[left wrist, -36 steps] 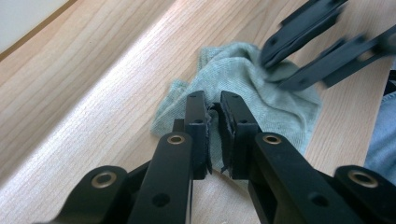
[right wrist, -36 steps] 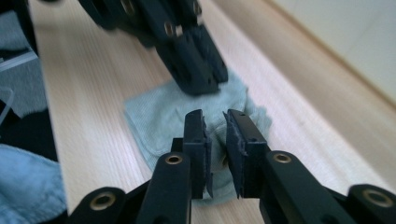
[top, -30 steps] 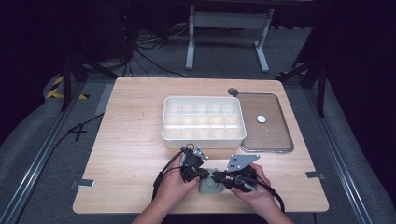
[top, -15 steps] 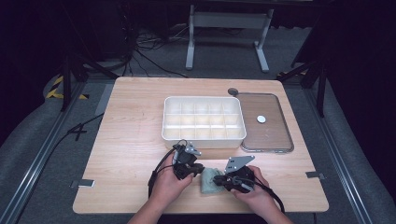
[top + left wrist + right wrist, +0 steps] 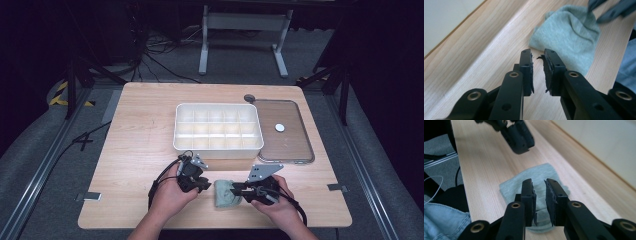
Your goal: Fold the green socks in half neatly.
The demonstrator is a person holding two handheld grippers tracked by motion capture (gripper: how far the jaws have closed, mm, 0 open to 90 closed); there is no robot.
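Note:
A small folded grey-green cloth (image 5: 226,194) lies flat on the wooden table near its front edge. My left gripper (image 5: 205,186) sits just left of it, tips pointing at it and a short way off. In the left gripper view the jaws (image 5: 538,53) have just been opening and stand a little apart with nothing between them, and the cloth (image 5: 571,37) lies beyond them. My right gripper (image 5: 235,190) is at the cloth's right edge. Its jaws (image 5: 539,182) have also just been opening and hang over the cloth (image 5: 511,187) with a small gap, not pinching it.
A white compartment tray (image 5: 218,146) stands behind the grippers in the middle of the table. Right of it lies a clear lid (image 5: 292,145) with a white knob. The table's front edge is close below the hands. Bare wood stretches to the left.
Both grippers met at the cloth a second ago. The left one has since drawn back to the left and slightly up, leaving the cloth lying on the table. The right gripper stays put.

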